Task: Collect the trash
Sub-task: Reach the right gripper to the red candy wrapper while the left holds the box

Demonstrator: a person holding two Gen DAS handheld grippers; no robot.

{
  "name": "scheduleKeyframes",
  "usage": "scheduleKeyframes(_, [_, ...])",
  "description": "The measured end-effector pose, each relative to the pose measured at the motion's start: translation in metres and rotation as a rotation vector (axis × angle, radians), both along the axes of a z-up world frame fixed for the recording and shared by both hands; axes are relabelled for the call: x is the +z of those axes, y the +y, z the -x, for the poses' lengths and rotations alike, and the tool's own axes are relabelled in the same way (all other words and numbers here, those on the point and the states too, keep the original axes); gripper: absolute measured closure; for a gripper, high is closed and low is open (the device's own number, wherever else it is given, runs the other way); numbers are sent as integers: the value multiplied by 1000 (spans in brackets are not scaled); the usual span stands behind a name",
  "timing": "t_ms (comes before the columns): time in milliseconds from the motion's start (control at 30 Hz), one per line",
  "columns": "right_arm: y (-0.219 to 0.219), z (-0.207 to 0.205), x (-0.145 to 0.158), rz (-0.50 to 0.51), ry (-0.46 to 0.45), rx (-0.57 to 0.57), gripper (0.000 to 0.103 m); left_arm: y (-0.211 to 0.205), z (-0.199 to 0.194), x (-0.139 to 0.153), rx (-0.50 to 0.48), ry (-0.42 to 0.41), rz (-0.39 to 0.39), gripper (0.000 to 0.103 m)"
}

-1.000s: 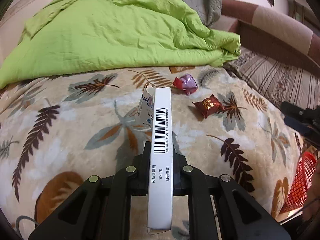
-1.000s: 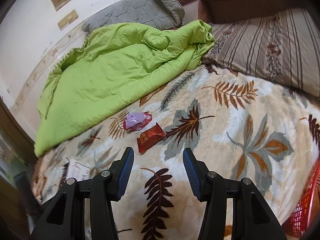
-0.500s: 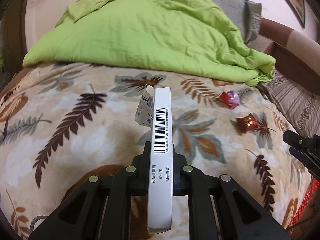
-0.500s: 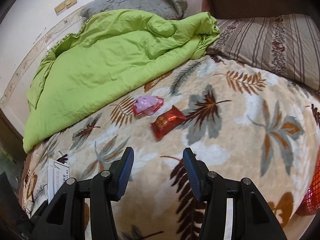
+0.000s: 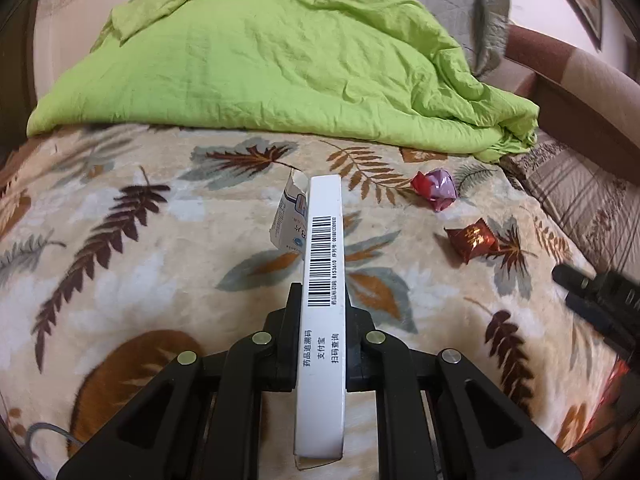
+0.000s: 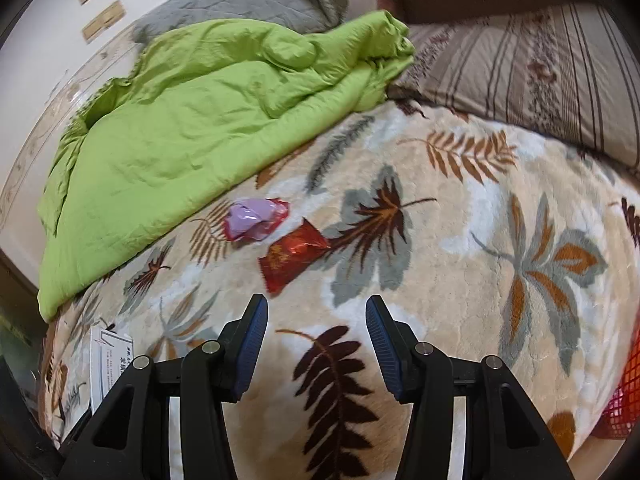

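My left gripper [image 5: 322, 294] is shut on a flat white medicine box [image 5: 323, 256] with a barcode, held edge-up above the leaf-print blanket [image 5: 120, 248]. The box's torn end flap sticks out to the left. To its right lie a purple-and-red wrapper [image 5: 437, 189] and a dark red candy wrapper [image 5: 471, 241]. My right gripper [image 6: 316, 312] stands open with nothing between its blue pads, just short of the red candy wrapper [image 6: 294, 254]; the purple wrapper [image 6: 256, 218] lies beyond it. The white box [image 6: 108, 360] shows at the lower left of the right wrist view.
A crumpled green quilt [image 5: 272, 64] covers the far half of the bed, with a grey pillow [image 6: 240, 0] behind it. A striped cushion [image 6: 540, 72] lies to the right. A red mesh basket [image 6: 624, 392] stands beyond the bed's right edge.
The left gripper, still holding the box, has swung back rightward so both wrappers sit closer in its view. The right gripper has moved nearer to the red candy wrapper.
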State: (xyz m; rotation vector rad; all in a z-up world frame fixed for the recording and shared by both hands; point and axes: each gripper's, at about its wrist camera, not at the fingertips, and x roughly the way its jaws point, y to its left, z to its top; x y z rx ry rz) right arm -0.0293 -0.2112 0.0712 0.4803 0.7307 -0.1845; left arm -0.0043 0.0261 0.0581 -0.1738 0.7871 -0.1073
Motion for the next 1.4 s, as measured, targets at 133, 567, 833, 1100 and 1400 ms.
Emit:
scheduleKeyframes(133, [-12,-5,-9,-12,29,-26,48,-11,-8,-3,-5,4,30,89])
scheduleKeyframes(567, [-59,-24,-35,-244,10,-70,46,-23,-21,-25,-89,29,-26,89])
scheduleKeyframes(833, [-50,-59,-39,-325,19,-37,45,-22,-23,-24,-87,24,-15,90])
scheduleKeyframes(1100, [-23,-116,-52,-319,89,-31,45,-17,-24,-22,-73,22,-26,89])
scheduleKeyframes(1400, [-16,-134,-59,-177,129,10,60,-23,-23,-22,-76,12,-69,89])
